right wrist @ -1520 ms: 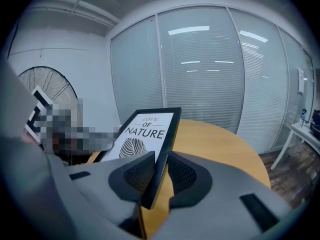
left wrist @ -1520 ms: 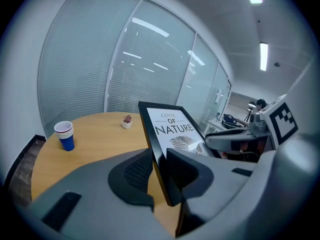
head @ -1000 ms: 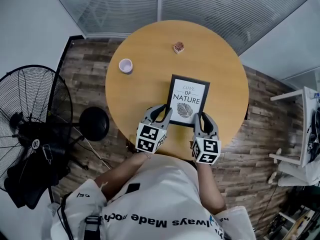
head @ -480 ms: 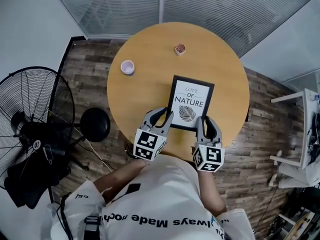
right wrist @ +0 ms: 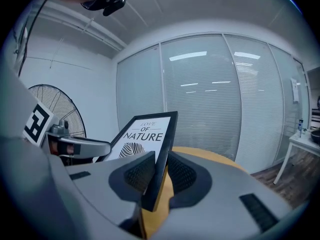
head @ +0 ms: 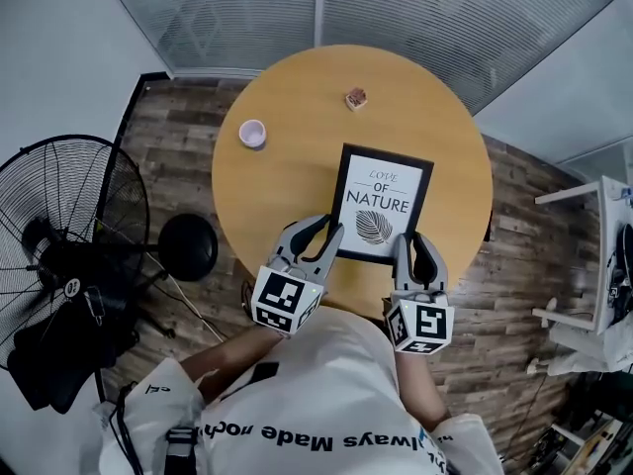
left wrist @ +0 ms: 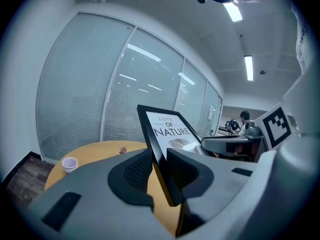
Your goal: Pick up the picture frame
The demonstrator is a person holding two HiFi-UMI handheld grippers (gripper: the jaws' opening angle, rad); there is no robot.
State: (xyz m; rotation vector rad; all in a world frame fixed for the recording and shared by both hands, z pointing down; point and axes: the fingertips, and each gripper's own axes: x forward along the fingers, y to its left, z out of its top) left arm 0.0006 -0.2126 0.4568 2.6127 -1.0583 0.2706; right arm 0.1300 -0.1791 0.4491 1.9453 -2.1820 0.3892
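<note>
Together, left gripper and right gripper clamp picture frame, lower corners hidden.

A round wooden tabletop filled the middle of the frame. At its lower edge a black frame with "LOVE OF NATURE" and a leaf print was held at its two lower corners: the left gripper at lower left, the right gripper at lower right, fingers on the frame's edges. A small cup sat at the tabletop's left, a small brownish object near the top. A fan stood at far left on the wood floor.
</note>
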